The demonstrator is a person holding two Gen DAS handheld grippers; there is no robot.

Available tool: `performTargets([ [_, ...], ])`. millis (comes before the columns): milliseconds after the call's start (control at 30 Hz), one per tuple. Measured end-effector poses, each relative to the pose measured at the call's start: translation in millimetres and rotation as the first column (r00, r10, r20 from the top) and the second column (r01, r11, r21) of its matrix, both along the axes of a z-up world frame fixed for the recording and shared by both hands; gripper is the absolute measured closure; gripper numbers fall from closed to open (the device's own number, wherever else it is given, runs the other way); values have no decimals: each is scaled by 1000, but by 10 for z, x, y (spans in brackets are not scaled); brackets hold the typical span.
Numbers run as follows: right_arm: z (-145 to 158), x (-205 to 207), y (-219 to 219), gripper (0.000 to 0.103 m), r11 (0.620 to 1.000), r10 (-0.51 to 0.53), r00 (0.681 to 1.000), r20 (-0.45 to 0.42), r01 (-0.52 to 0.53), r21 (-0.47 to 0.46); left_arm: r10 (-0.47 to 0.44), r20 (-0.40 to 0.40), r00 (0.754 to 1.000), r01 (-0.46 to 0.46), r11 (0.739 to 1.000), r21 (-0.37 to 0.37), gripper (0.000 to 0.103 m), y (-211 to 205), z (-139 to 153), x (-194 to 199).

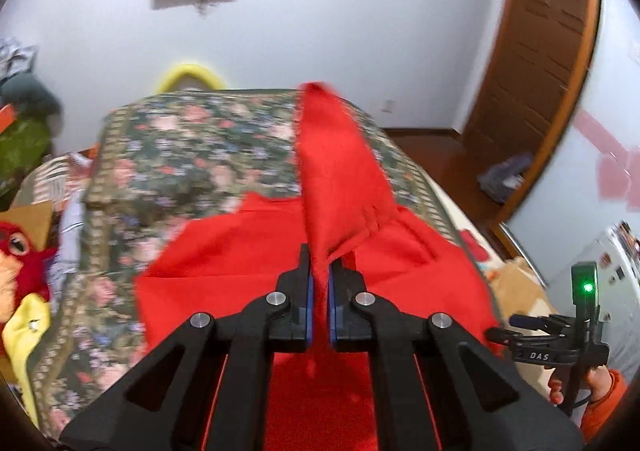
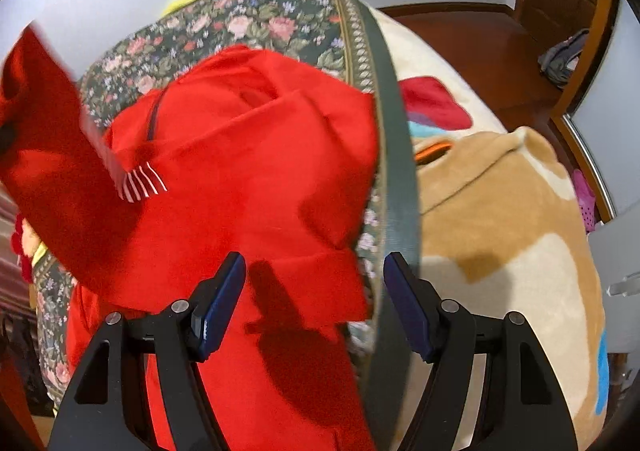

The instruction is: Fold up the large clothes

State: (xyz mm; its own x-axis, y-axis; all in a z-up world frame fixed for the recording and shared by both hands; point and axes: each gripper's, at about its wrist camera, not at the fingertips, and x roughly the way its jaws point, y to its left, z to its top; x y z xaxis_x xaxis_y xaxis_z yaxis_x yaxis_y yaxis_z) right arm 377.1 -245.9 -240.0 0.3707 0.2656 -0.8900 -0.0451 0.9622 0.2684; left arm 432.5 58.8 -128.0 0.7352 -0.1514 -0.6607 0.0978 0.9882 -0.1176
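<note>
A large red garment [image 1: 248,251] lies on a floral bedspread [image 1: 192,155]. My left gripper [image 1: 319,271] is shut on a fold of the red garment and lifts a long strip of it [image 1: 336,155] up off the bed. In the right wrist view the red garment [image 2: 248,179] covers the bedspread's right edge, with white stripes [image 2: 140,181] on its left part. My right gripper [image 2: 314,283] is open and empty just above the garment's near right corner. The right gripper also shows in the left wrist view [image 1: 552,335], low at the right.
A beige plush blanket [image 2: 500,231] lies to the right of the floral bedspread [image 2: 256,19]. Stuffed toys [image 1: 20,263] and clutter sit at the left of the bed. A wooden door [image 1: 536,63] and wood floor are at the far right.
</note>
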Motion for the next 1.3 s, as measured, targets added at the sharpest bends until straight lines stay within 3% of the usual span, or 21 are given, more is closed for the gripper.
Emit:
performTargets([
  [133, -154, 14, 148, 35, 1000, 7, 999, -54, -7, -9, 76, -6, 997, -76, 997, 30, 98, 481, -121, -152],
  [300, -198, -28, 301, 30, 999, 32, 998, -61, -35, -42, 125, -105, 987, -126, 992, -3, 98, 946, -578, -291],
  [500, -266, -9, 427, 28, 992, 53, 997, -59, -59, -111, 159, -278, 947, -164, 986, 6, 93, 1245, -1295, -383],
  [633, -299, -14, 472, 21, 985, 59, 997, -50, -66, -159, 195, -333, 922, -196, 980, 33, 90, 1367, -1526, -520],
  [700, -308, -16, 478, 19, 984, 58, 997, -46, -65, -164, 215, -348, 913, -218, 976, 30, 83, 1465, -1601, -606],
  [800, -319, -15, 469, 17, 986, 50, 998, -47, -56, -160, 257, -359, 897, -259, 965, 44, 74, 1616, -1646, -765],
  [1033, -298, 9, 442, 16, 987, 40, 996, -84, -52, -150, 294, -382, 876, -273, 956, 109, 73, 1809, -1578, -969],
  [1167, -179, 26, 376, 17, 990, 43, 995, -86, -54, -132, 288, -341, 895, -262, 957, 122, 61, 1767, -1358, -981],
  [1300, 101, 63, 329, 17, 992, 34, 999, -11, -35, -119, 236, -283, 929, -215, 971, 105, 59, 1597, -1054, -848],
])
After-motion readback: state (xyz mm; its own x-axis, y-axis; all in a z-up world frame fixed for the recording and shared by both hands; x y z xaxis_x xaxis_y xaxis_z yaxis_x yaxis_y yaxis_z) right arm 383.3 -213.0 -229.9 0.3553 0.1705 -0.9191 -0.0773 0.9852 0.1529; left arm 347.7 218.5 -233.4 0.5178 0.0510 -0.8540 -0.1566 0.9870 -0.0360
